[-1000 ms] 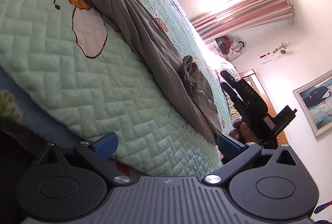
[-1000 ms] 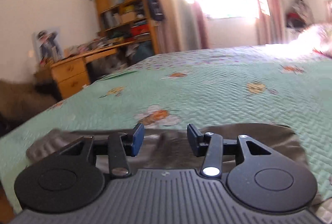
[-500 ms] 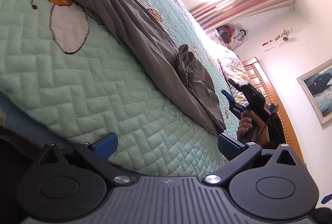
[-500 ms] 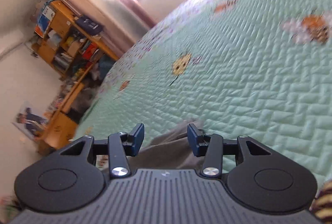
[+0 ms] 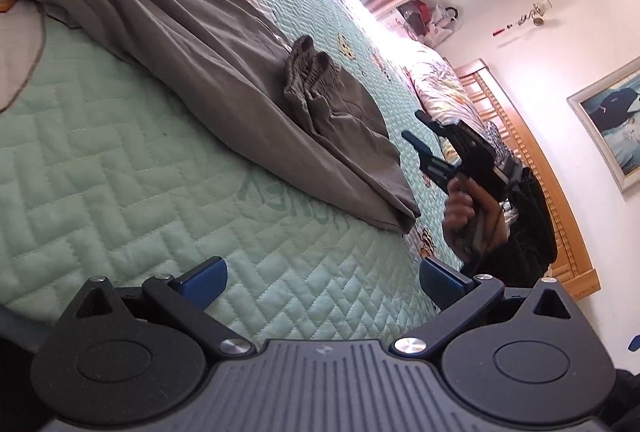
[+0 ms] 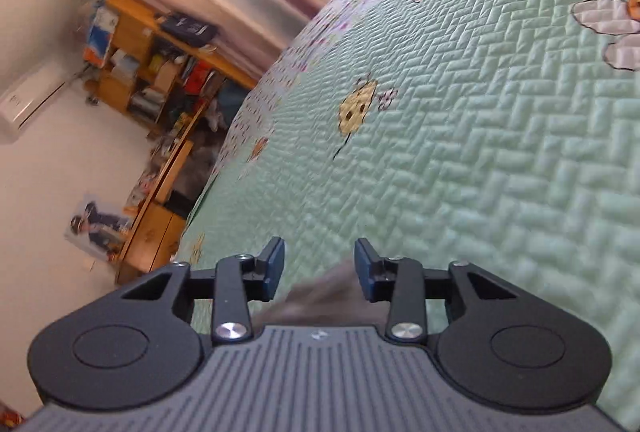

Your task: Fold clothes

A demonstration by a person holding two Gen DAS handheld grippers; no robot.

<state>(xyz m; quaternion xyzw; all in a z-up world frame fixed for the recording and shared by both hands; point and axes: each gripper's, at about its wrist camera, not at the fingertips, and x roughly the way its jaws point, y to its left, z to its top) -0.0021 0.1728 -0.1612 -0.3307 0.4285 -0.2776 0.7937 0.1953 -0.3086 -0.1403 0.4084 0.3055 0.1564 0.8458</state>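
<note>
Nearest in the left wrist view, the left tongs stand wide apart with nothing between the pads, hovering over the near edge of the bed, whose green quilted cover is bare just ahead of them.

A little farther in, the grey trousers lie stretched along the bed as 1 long, narrow strip. From the way the layers stack, the 2 legs appear to have been laid 1 on the other already, so the lengthwise fold looks done. Partway along the strip sits a bunched, gathered lump of the same fabric, which I judge still needs smoothing. The near end of the strip lies flat close to the bed's edge.

Just beyond that end, the right tongs, held in a person's hand, are off the cloth. In the right wrist view the right tongs are about half apart and closing; a blurred grey edge of the trousers shows low between them, but the pads do not press on it, so nothing is held.

What is left, by my reading: flatten the lump, then fold the strip across its length at least 1 time into a compact packet. No cross fold is visible yet.
</note>
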